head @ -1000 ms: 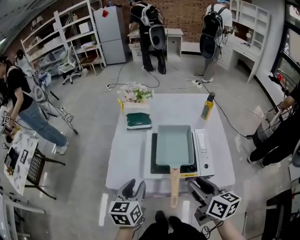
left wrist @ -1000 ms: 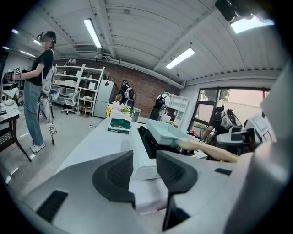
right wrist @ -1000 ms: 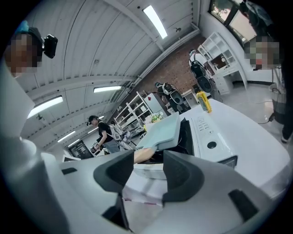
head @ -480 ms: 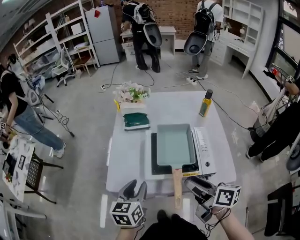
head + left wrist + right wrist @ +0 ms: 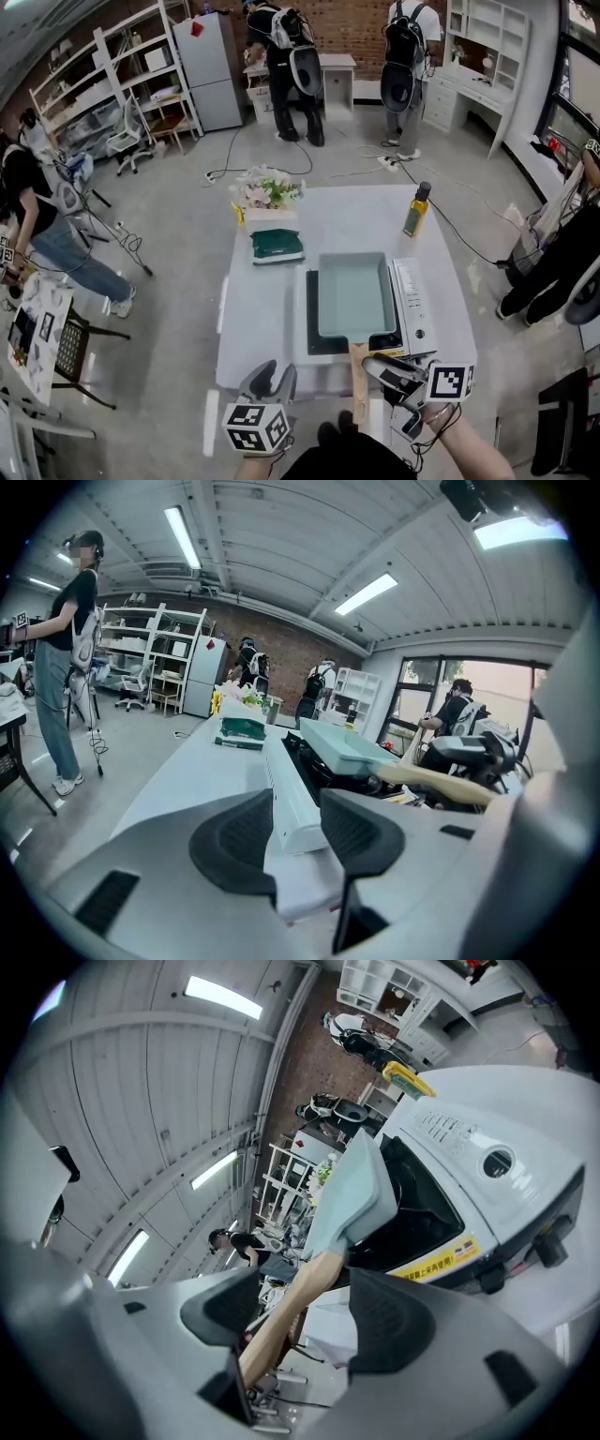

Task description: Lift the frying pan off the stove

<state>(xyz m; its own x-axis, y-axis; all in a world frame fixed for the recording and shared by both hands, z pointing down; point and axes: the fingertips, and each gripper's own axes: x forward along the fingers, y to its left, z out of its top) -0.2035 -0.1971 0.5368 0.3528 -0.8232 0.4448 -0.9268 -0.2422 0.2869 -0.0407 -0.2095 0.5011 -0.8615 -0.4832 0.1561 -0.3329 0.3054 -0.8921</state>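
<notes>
Since the handle (image 5: 359, 380) sticks out past the stove's (image 5: 413, 302) near edge, that's where the right gripper (image 5: 305, 1312) comes in. Its jaws have just been opening wide and now sit either side of the wood, not pinching it. The left gripper (image 5: 267, 380) hangs short of the stove, half open and empty, I'd guess a spare. The pan (image 5: 354, 295) sits flat on the stove, not lifted yet.

From above the near edge of the table (image 5: 262, 309), the head view looks steeply down across it and the room. The left gripper view sits low, facing along the tabletop. The right gripper view, rolled sideways, is close to the stove (image 5: 469, 1176). All 3 views share the stove and frying pan (image 5: 354, 295).
</notes>
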